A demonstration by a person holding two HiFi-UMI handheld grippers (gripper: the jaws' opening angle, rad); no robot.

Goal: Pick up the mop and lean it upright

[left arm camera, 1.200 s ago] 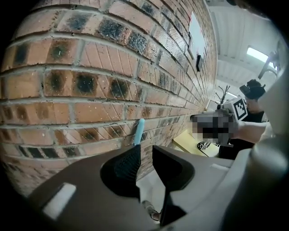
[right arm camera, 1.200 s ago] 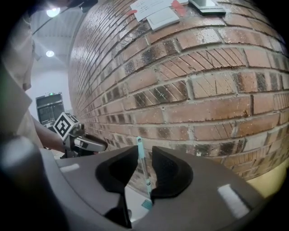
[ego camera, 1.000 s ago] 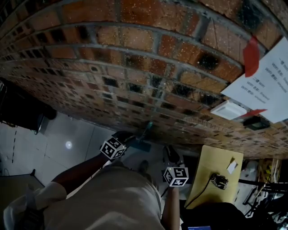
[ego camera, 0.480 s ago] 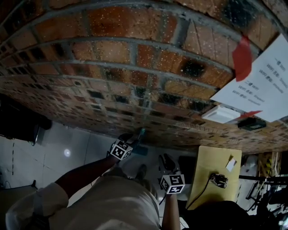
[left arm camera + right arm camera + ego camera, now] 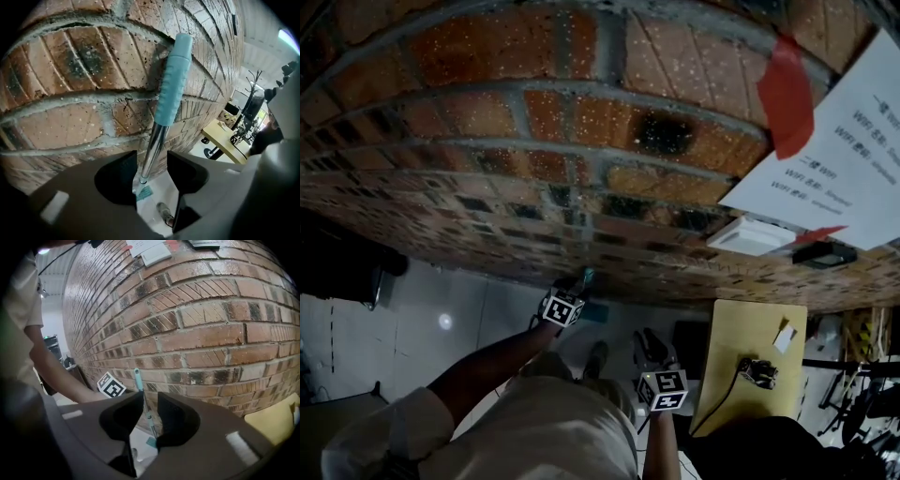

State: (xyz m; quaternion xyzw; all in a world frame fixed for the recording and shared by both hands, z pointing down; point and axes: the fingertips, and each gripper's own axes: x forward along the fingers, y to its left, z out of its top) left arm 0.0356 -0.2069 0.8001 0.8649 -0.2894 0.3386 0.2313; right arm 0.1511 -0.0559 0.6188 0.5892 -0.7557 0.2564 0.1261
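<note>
The mop stands upright with its teal handle grip (image 5: 172, 84) against the brick wall (image 5: 70, 70). Its metal shaft (image 5: 153, 145) runs down to the teal mop head (image 5: 144, 192) on the floor. My left gripper (image 5: 152, 161) is open. Its jaws have just been opening, and the shaft stands between them with gaps on both sides. In the head view the left gripper (image 5: 574, 289) sits at the mop's handle (image 5: 587, 275). My right gripper (image 5: 150, 404) is open with nothing in it, a little back from the mop (image 5: 138, 376).
A yellow table (image 5: 750, 356) stands to the right of the mop, at the wall's foot. Paper notices (image 5: 834, 159) and a white box (image 5: 755, 234) hang on the wall. A dark cabinet (image 5: 337, 258) is at the left. The person's shoe (image 5: 164, 213) is near the mop head.
The left gripper has moved right in the head view, up close to the mop's handle at the wall. The right gripper has barely shifted.
</note>
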